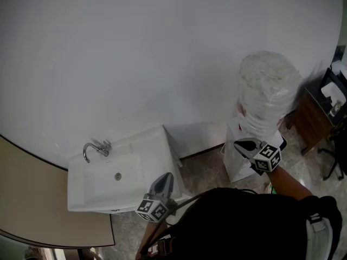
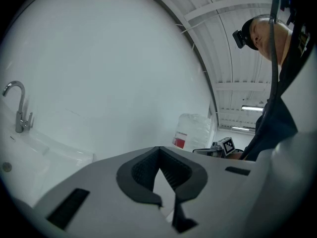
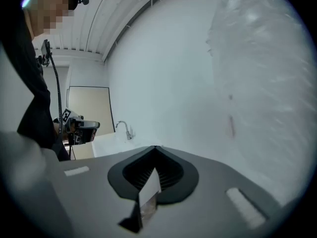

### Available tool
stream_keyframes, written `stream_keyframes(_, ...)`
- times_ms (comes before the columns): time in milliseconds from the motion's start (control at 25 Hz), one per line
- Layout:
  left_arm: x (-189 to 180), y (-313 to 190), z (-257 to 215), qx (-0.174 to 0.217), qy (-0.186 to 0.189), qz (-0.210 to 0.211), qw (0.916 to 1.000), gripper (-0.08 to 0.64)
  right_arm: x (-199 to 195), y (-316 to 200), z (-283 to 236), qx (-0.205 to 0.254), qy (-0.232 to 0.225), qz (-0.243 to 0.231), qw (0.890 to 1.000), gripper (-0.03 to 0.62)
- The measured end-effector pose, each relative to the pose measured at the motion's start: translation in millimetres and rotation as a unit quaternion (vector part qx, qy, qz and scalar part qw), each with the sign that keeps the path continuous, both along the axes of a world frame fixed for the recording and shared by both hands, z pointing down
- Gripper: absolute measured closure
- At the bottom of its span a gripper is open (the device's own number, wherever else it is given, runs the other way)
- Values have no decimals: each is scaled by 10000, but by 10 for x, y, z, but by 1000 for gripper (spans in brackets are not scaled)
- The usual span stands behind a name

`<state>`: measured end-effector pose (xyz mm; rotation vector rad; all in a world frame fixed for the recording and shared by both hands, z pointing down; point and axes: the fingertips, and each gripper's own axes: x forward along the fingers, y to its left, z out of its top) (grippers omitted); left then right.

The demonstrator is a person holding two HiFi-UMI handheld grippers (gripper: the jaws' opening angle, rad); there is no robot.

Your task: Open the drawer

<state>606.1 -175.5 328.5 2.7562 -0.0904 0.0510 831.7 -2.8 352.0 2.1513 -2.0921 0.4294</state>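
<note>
Jaws together and empty on both the left hand-held gripper and the right hand-held gripper. No drawer is discernible; it is likeliest in the brown cabinet at 3 o'clock. Expect a stiff sliding front, best gripped by its handle or top edge.

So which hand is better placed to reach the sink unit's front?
Left, probably: left tongs hang over the front edge of the sink, while right tongs sit beside the water dispenser.
</note>
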Motion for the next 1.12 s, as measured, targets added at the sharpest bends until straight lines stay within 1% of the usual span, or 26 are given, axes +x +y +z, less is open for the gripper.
stream_keyframes(160, -266, -400, -12, 15, 95, -67, 9999, 560, -137, -477, -93, -8, 170, -66, 9998, 598)
stream_keyframes(280, -498, -681, 26, 41, 122, -239, 9996, 560, -251, -837, -119, -28, 281, -213, 9994, 598)
stream_keyframes(440, -855, -967, 66, -4, 171, -634, 9978, 560, -449, -1274, -153, -57, 335, -535, 9980, 598)
stream_keyframes(560, -1218, -1125, 113, -63, 227, -1148, 9931, 560, -585, -1649, -149, -134, 376, -948, 9947, 598)
stream_keyframes(720, -1698, -1331, 217, -151, 169, -1798, 9834, 560, -816, -2156, -183, -145, 381, -1407, 9892, 598)
stream_keyframes(840, -1922, -1375, 264, -185, 158, -2221, 9747, 560, -993, -2483, -179, -148, 486, -1883, 9808, 598)
stream_keyframes(1000, -2141, -1339, 267, -152, 114, -2812, 9595, 560, -1220, -2917, -126, -95, 473, -2621, 9638, 598)
stream_keyframes(1120, -2259, -1278, 274, -135, 14, -3335, 9427, 560, -1371, -3229, -73, -7, 335, -3194, 9470, 598)
